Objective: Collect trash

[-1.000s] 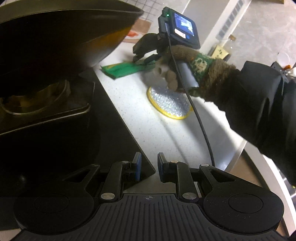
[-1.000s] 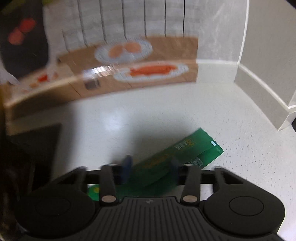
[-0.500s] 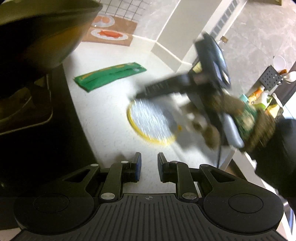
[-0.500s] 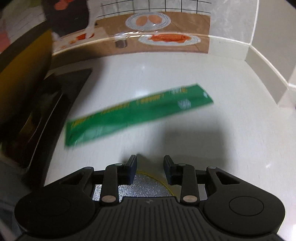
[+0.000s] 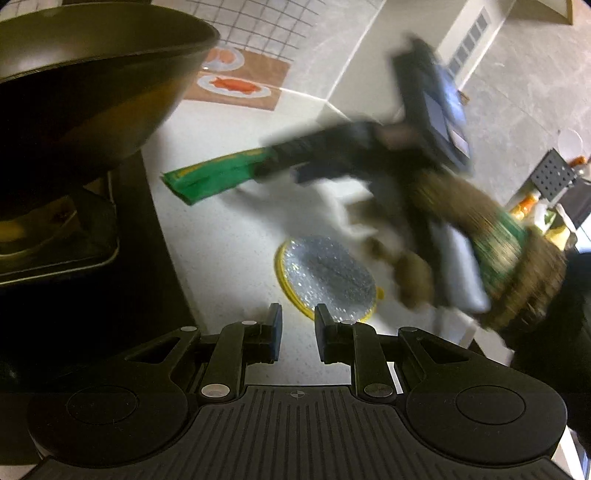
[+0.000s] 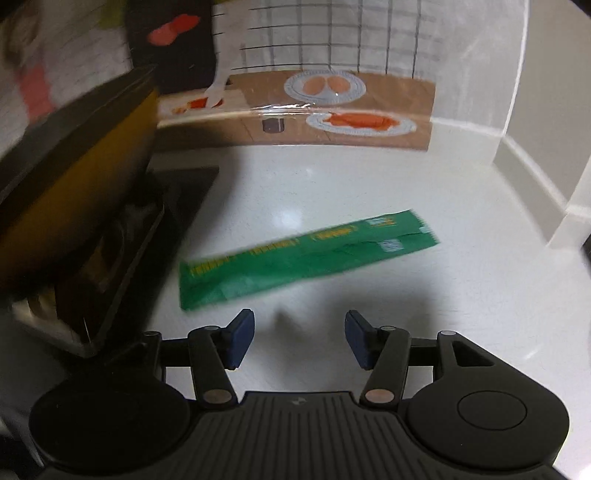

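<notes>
So we're looking at a long green wrapper (image 6: 303, 254) lying flat on the white speckled countertop (image 6: 424, 314). It's a thin, crinkly plastic sleeve, rectangular, with yellow print running along its length and a couple of small white patches near the right end; the lettering is too blurred for us to read. It sits just ahead of our right gripper (image 6: 299, 341), whose blue-padded jaws are spread wide with nothing between them. From the left wrist view that gripper (image 5: 280, 166) is a motion-smeared dark shape right over the far end of the wrapper (image 5: 214, 177); we can't tell if it touches.

Our left gripper (image 5: 298, 330) hangs back with its jaws only a narrow gap apart and nothing in them. Just past its tips is a round flat disc (image 5: 325, 277), glittery silver with a yellow rim, lying on the counter and well apart from the wrapper.

Off to the left is a big dark wok (image 5: 92, 85), smooth and rounded, sitting over a black glossy cooktop (image 5: 155, 236). At the back, a grid-patterned wall (image 6: 351, 33) has a picture panel (image 6: 332, 107) with plates of food printed on it.
</notes>
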Demonstrator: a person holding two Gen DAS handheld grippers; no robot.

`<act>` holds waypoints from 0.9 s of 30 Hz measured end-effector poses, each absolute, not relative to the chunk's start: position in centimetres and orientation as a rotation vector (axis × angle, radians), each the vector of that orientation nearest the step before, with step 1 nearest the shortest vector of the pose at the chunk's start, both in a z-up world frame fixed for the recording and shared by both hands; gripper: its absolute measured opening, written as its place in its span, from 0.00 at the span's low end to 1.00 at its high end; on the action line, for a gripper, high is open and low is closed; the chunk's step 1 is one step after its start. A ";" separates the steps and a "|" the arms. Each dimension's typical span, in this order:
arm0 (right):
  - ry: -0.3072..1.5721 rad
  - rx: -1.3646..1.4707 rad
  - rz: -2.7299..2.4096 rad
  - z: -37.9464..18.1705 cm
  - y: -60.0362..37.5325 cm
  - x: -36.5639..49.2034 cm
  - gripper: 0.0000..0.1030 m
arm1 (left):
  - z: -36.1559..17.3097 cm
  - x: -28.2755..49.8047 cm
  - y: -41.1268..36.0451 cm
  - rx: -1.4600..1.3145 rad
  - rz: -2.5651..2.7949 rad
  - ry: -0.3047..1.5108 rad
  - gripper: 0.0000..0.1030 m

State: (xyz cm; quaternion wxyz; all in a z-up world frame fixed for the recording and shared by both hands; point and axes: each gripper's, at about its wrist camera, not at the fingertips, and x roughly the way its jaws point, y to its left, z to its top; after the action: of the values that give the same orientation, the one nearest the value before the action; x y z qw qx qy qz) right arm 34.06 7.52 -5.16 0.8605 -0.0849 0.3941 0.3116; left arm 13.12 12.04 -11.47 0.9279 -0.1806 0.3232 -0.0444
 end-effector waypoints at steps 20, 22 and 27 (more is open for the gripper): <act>0.915 -0.245 0.528 -7.9 11.3 36.6 0.54 | -11.6 13.0 11.9 -0.355 -0.125 0.662 0.21; 0.928 -0.235 0.524 -7.8 9.4 35.8 0.54 | -11.2 13.4 11.5 -0.343 -0.142 0.649 0.21; 0.954 -0.165 0.547 -8.0 5.3 34.5 0.30 | -10.5 15.2 10.8 -0.323 -0.120 0.647 0.21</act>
State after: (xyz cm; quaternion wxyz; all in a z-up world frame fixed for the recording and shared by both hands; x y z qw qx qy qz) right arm 34.46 5.30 -7.95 0.8494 -0.0781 0.4528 0.2595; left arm 15.16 10.83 -10.50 0.9336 -0.1581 0.3162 -0.0588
